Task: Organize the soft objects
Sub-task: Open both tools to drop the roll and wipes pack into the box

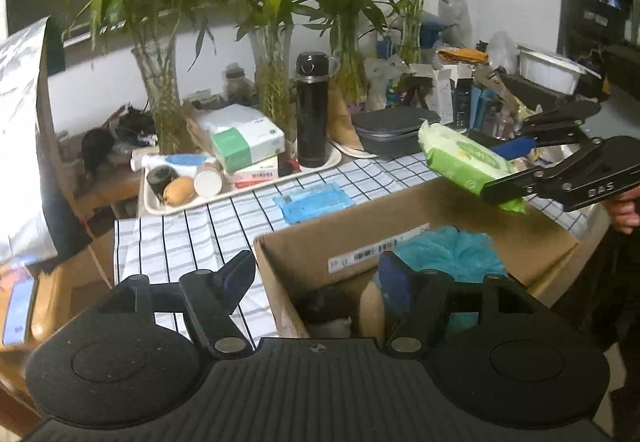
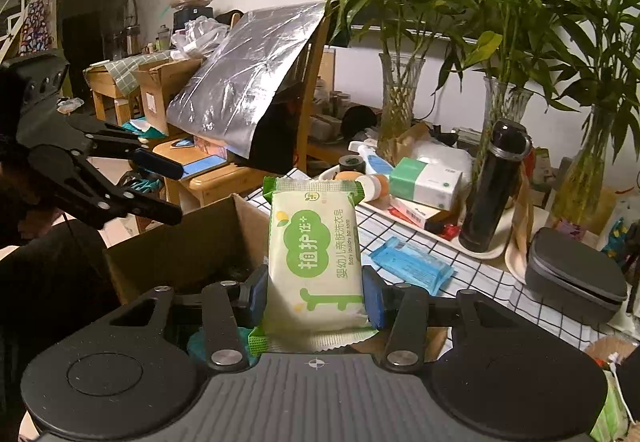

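Above the cardboard box (image 1: 472, 218), the green soap pack (image 2: 316, 262) hung clamped between the right gripper (image 2: 315, 292) pads, not yet lowered in. Inside the box a teal bath pouf (image 1: 448, 250) already lay, so the sorting looked partly done. The left gripper (image 1: 320, 282) stood spread wide and empty over the box's near edge, one finger outside it. Beyond the box, a blue pack (image 1: 314, 202) lay on the checked cloth (image 1: 192, 234), probably next. Behind it stood a cluttered tray (image 1: 240, 194) and black flask (image 1: 312, 110), well clear.
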Tool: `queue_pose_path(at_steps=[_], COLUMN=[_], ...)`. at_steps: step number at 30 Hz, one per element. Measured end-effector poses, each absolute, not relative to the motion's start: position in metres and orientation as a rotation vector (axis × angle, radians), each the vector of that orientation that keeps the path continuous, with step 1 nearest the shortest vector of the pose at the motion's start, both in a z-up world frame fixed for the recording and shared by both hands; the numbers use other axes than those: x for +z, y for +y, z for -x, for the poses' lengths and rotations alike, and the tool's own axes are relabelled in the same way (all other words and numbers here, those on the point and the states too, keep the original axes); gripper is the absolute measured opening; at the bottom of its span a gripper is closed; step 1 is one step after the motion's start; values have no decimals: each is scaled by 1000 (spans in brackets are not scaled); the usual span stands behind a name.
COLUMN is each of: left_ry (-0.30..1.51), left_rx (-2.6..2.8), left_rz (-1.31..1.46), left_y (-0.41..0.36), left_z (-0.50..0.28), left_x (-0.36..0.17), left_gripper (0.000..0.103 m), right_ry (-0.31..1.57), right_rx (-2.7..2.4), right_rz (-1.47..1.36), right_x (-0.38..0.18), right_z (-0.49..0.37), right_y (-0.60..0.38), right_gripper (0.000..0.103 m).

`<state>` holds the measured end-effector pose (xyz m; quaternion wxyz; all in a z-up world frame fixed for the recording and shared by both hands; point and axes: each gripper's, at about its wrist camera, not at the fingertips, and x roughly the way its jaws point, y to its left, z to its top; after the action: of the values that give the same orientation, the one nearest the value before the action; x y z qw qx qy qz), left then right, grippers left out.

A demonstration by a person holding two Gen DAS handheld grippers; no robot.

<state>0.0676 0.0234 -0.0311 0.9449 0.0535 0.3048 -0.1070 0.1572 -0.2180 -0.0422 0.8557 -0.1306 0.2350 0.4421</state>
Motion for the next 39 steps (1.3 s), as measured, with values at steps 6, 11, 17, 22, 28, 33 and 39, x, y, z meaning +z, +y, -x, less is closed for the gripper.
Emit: queue_pose_path(at_steps=[6,11,17,22,28,33,39], left_ry=[622,615,618,644,651,654,659], left_rx=[-179,-168,-150,-136,-141,-159,-175], left_rz=[-69,-33,-4,5,-12,-20,-17], left_y=[31,40,49,55,52,48,42], left_z=[-50,-39,-30,-29,-28,-32,-40], left_x=[-28,-24,-22,-24,-27,-30,-35], left_gripper=[68,68,68,68,68,68,68], right_ry=[500,503,504,533,524,519,534], right_rx=[966,1007,1156,1256,1216,1146,1019], right_rz=[298,305,334,421,432,428,418], right_x=[-44,-43,-45,-52,-52,-53,-56], right_z=[-153,-150,-141,-130,-128,-133,-142], right_y=[-208,-195,-177,-158,-159,-168,-181], right_gripper=[51,51,51,74,93,101,103])
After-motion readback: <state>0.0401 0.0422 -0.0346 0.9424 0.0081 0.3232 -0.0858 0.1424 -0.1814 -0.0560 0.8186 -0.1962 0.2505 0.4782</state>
